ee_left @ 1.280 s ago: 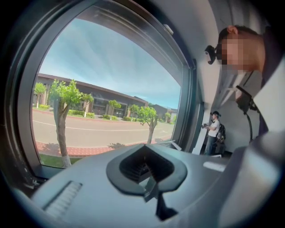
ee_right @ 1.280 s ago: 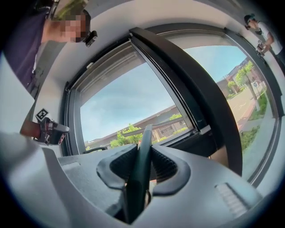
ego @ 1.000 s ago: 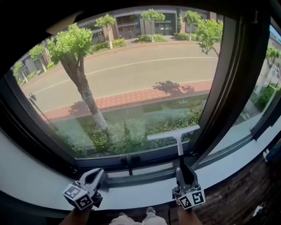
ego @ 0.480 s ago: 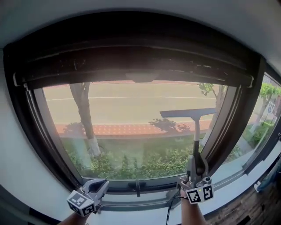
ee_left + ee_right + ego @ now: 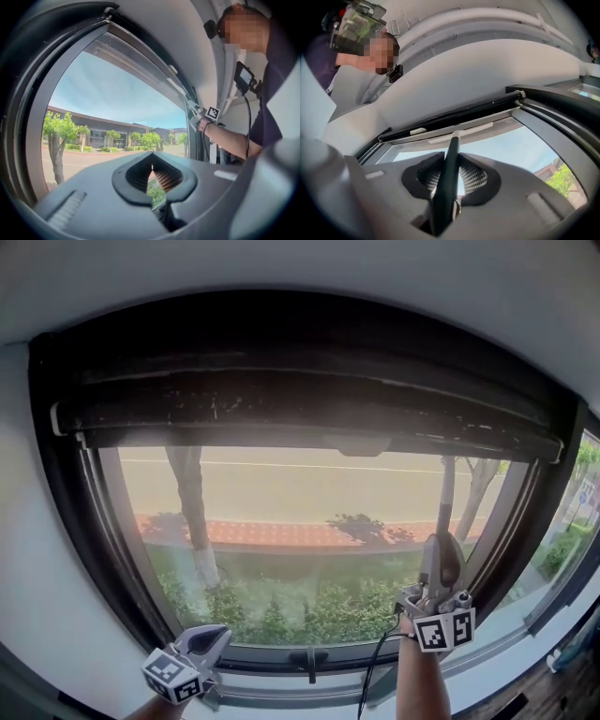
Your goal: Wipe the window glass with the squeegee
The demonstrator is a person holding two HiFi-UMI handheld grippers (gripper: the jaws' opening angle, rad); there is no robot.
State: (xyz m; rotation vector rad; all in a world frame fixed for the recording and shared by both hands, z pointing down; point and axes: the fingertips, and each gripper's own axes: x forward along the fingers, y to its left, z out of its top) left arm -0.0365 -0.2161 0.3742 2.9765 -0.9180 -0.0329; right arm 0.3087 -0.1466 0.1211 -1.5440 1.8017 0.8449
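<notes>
Dark-handled squeegee [image 5: 449, 173] is clamped in my right gripper [image 5: 441, 563] jaws. It's held high, with the blade up at the top edge of the window glass [image 5: 281, 512]. Left gripper [image 5: 211, 641] hangs low on the left, jaws together, nothing in them.

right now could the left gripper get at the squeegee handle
Probably, but only with a long reach: the left gripper sits low, jaws shut and empty, while the right gripper clamps the squeegee handle higher up. Nothing stands between them.
</notes>
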